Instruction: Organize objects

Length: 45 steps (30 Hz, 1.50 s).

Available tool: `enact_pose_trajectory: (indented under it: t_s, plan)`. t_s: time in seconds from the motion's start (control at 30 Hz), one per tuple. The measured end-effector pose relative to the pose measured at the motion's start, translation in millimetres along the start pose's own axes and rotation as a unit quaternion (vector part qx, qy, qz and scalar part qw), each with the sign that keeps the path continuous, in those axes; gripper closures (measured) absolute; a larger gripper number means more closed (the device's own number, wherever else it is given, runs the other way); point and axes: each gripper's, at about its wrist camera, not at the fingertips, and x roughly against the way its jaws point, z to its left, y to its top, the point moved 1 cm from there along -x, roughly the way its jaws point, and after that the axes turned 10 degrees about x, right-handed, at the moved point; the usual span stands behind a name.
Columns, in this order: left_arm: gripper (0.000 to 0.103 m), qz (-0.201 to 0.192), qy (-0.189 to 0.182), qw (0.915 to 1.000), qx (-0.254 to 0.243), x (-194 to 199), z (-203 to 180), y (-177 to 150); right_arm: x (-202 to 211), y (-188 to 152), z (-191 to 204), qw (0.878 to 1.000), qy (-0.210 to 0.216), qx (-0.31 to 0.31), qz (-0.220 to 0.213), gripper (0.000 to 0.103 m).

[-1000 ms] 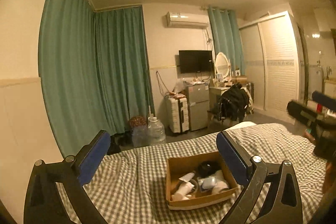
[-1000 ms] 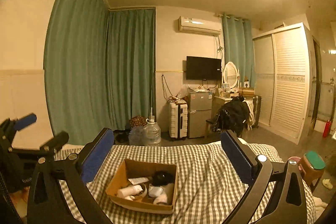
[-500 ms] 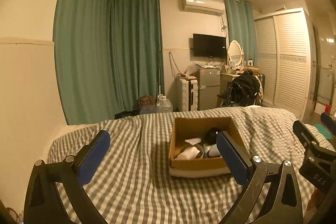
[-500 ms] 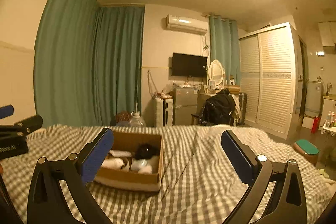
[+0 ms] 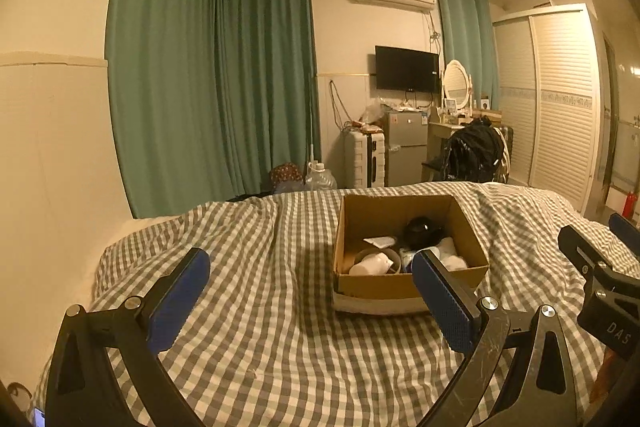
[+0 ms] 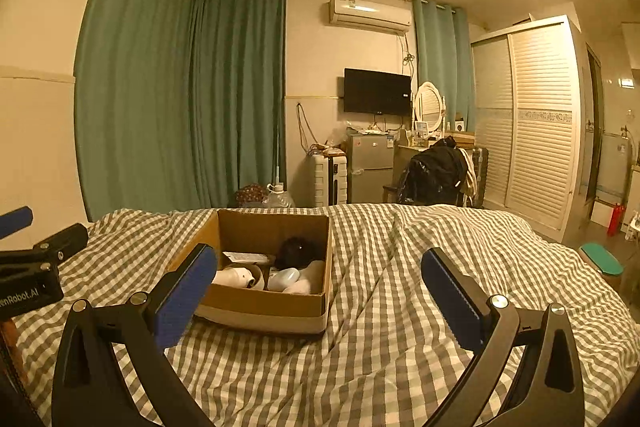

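An open cardboard box (image 5: 404, 285) sits on the checked bedspread (image 5: 260, 307). It holds several small items: a black round object (image 5: 422, 231), white bottles (image 5: 370, 265) and a flat white packet (image 5: 378, 241). My left gripper (image 5: 310, 301) is open and empty, just short of the box's near left side. My right gripper (image 6: 320, 293) is open and empty, in front of the same box (image 6: 268, 307), whose black object (image 6: 298, 251) and white bottle (image 6: 236, 277) show. Each gripper appears at the edge of the other's view.
The bed fills the foreground, its cover creased (image 6: 384, 267) to the right of the box. Beyond its far edge are green curtains (image 5: 212, 87), a water jug (image 5: 320, 179), a suitcase (image 5: 364, 157), a small fridge (image 5: 404, 147), a chair with a black bag (image 5: 474, 151) and a wardrobe (image 5: 560, 99).
Both grippers have dropped lower and come closer to the bed. The box now looks nearer and larger in both views. Both stay open and empty.
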Motion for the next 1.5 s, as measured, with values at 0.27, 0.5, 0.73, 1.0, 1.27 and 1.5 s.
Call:
enact_pose_trajectory:
  t_s: [0.27,0.5,0.73,1.0,1.27,1.5]
  plan:
    - [0.000,0.004,0.002,1.0000,0.000,-2,2,-1,-3,-1,1,1.000,0.004,-0.002,0.007,0.000]
    - [0.000,0.005,0.002,1.0000,-0.002,0,0,-2,-6,-1,3,1.000,0.005,-0.004,0.011,0.000]
    - [0.000,0.008,0.001,1.0000,-0.005,-1,-3,-2,-8,-2,5,1.000,0.007,-0.003,0.014,0.000]
    - [0.000,0.007,0.003,1.0000,-0.004,-1,-2,-3,-8,-3,5,1.000,0.008,-0.003,0.016,0.000]
    - [0.000,0.006,0.011,0.9999,-0.004,-2,-3,-5,-9,-4,6,1.000,0.009,-0.002,0.017,0.000]
    - [0.000,0.011,0.014,0.9998,-0.003,-4,-4,-6,-12,-6,9,1.000,0.009,-0.002,0.021,0.000]
